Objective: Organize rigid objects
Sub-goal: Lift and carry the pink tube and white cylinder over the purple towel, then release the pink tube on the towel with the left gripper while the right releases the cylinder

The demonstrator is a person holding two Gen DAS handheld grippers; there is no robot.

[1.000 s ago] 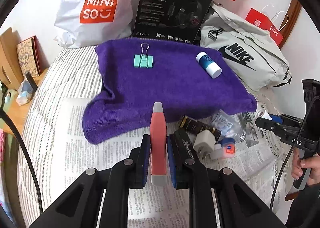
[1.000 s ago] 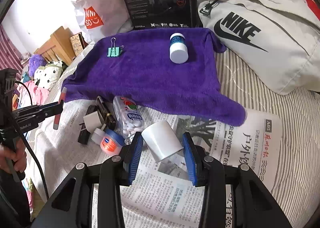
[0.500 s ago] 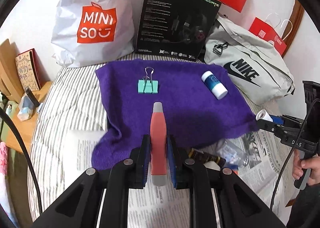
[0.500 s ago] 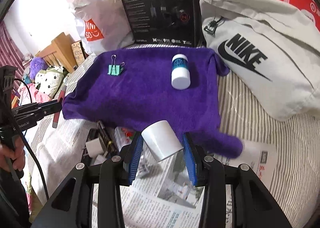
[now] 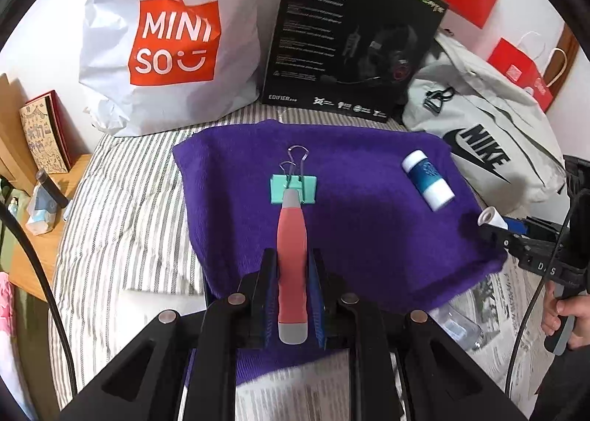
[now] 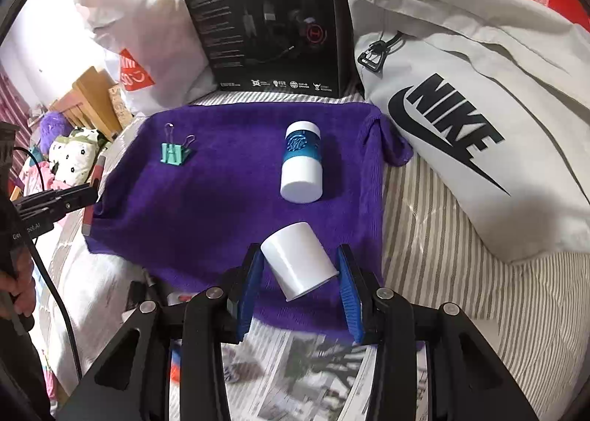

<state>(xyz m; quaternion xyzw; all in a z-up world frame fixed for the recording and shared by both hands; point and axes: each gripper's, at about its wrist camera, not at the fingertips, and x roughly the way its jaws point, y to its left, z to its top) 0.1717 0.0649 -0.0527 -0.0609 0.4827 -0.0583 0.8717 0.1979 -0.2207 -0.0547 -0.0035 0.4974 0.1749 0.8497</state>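
The left gripper (image 5: 291, 295) clamps a red pen (image 5: 292, 262) above the purple towel (image 5: 368, 236). The right gripper (image 6: 300, 273) grips a white cylinder (image 6: 298, 260).

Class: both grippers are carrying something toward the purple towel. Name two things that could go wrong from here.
1. The white cup sits tilted in the right gripper; it could slip or roll when released.
2. The pink pen in the left gripper points at the green binder clip and might knock it.
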